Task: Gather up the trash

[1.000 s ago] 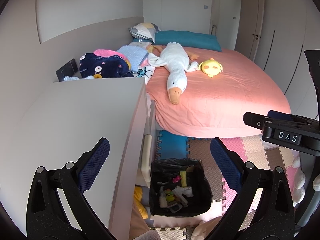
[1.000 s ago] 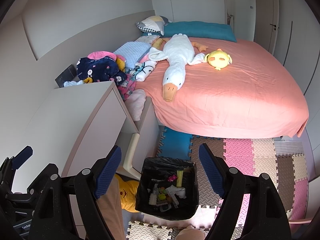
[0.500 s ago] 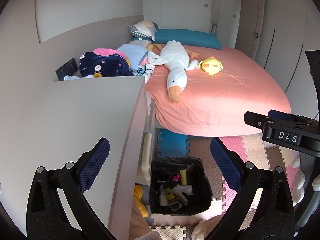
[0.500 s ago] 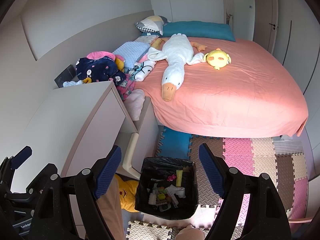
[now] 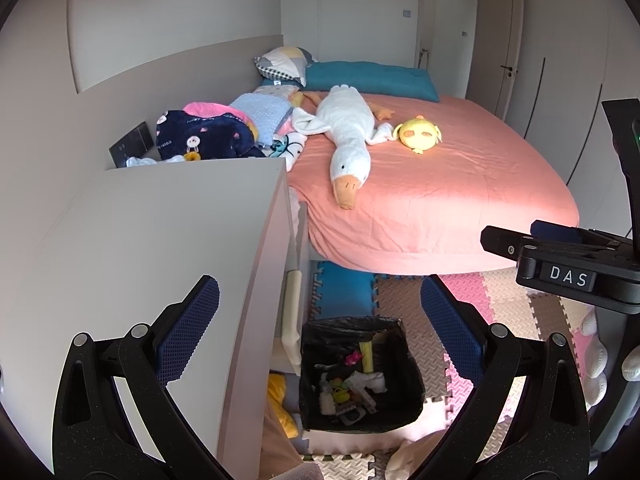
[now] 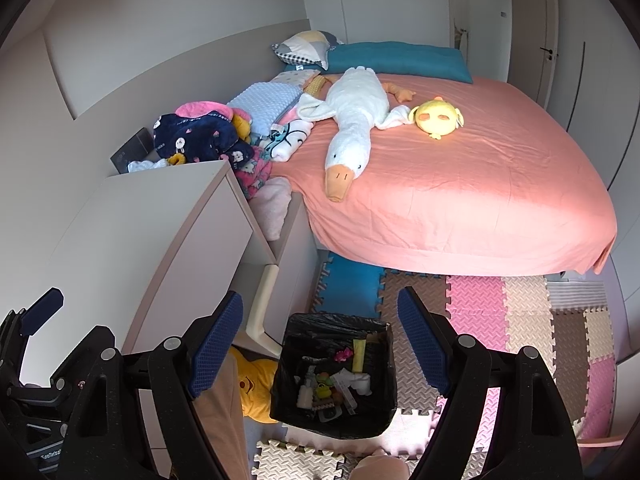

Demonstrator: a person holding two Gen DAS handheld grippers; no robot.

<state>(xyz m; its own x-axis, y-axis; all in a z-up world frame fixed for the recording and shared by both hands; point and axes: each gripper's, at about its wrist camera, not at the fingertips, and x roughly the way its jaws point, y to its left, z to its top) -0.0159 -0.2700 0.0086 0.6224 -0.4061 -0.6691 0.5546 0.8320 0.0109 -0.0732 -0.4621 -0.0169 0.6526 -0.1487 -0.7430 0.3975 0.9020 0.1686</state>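
A bin lined with a black bag [image 5: 312, 352] [image 6: 288, 364] stands on the foam floor mats beside the bed and holds several bits of trash [image 5: 348, 390] [image 6: 332, 388]. My left gripper [image 5: 320, 312] is open and empty, held high above the bin next to a white cabinet. My right gripper [image 6: 320, 316] is open and empty, also well above the bin. The right gripper's body [image 5: 560, 268] shows at the right of the left wrist view, and the left gripper [image 6: 36, 360] at the lower left of the right wrist view.
A white cabinet [image 5: 160, 248] [image 6: 160, 232] stands left of the bin. The pink bed [image 6: 460, 184] carries a white goose plush [image 6: 352, 128], a yellow plush [image 6: 438, 118] and a heap of clothes [image 6: 200, 136]. Coloured foam mats [image 6: 500, 320] cover the floor.
Both views have shifted only slightly. Both grippers stay open and empty above the bin.
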